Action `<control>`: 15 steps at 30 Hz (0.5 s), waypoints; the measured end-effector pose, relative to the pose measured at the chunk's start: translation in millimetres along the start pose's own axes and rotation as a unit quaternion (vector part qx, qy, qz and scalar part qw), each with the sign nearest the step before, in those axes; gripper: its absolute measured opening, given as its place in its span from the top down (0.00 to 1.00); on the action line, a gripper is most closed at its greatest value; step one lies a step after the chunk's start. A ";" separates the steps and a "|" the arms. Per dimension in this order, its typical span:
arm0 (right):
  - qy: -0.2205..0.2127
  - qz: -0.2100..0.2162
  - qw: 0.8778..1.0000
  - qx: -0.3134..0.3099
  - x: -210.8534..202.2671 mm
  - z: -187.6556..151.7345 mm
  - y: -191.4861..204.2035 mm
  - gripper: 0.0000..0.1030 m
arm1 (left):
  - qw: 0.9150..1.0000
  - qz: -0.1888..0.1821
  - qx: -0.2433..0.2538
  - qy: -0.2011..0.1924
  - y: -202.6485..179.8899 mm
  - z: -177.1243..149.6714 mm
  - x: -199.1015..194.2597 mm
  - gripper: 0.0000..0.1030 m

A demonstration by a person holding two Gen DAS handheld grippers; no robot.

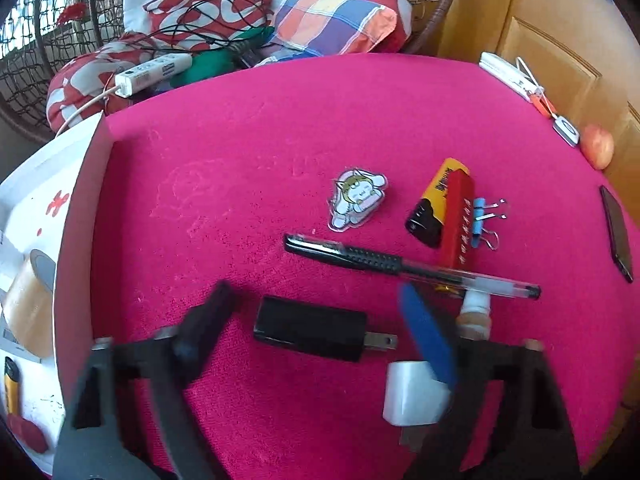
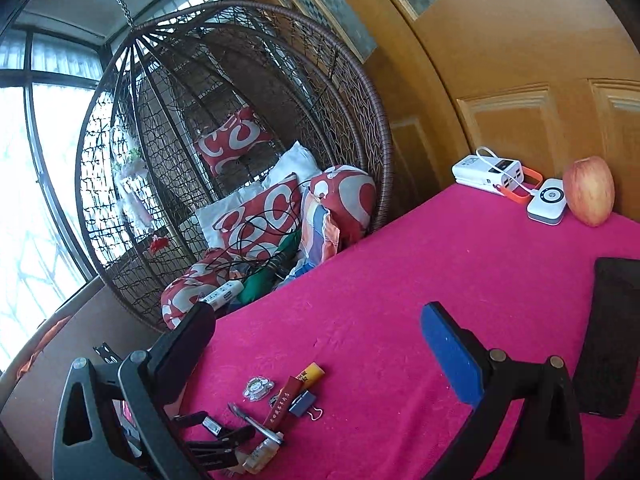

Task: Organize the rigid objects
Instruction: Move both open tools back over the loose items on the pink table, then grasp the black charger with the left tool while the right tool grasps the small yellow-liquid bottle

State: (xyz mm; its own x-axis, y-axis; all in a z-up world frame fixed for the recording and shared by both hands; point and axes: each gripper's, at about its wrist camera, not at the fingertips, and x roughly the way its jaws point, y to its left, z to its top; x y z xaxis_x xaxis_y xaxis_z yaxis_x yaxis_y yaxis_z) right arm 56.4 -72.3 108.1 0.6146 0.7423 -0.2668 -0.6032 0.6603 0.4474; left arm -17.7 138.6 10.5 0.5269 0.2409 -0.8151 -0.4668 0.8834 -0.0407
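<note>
On the pink cloth [image 1: 280, 128] lie a black plug adapter [image 1: 312, 334], a white plug adapter [image 1: 412, 398], a black pen [image 1: 400, 264], a cartoon sticker charm [image 1: 356, 199], a red-and-yellow lighter box [image 1: 444, 208], a blue binder clip [image 1: 480, 220] and a small white bottle [image 1: 476, 312]. My left gripper [image 1: 320, 312] is open, low over the cloth, its fingers on either side of the black adapter without touching it. My right gripper [image 2: 316, 336] is open and empty, held above the cloth. The pen [image 2: 252, 424], charm [image 2: 258, 387] and clip [image 2: 304, 402] also show in the right wrist view.
A white box [image 1: 36, 264] with tape and a lighter stands at the left. A black phone [image 2: 612, 340], an apple [image 2: 588, 190], a white power bank [image 2: 490, 170] and a small white device [image 2: 548, 200] lie at the right. A wicker hanging chair [image 2: 240, 140] with cushions stands behind.
</note>
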 end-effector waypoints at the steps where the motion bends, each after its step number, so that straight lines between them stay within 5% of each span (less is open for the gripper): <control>1: 0.001 0.000 1.000 0.001 0.6 -0.4 -0.3 0.00 | 1.000 0.002 0.003 -0.003 0.6 -1.7 -2.3 0.32; 15: 0.056 -0.001 0.998 -0.037 22.3 -16.9 13.2 0.00 | 0.999 -0.023 0.010 -0.031 12.2 -14.1 -11.5 0.43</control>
State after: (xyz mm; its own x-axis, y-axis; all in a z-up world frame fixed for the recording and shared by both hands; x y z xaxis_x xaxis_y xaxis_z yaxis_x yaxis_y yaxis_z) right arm 53.6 -45.2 93.6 0.5580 0.7462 -0.3630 -0.6406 0.6654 0.3832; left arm -39.5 141.0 11.3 0.5906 0.2246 -0.7751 -0.4279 0.9015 -0.0648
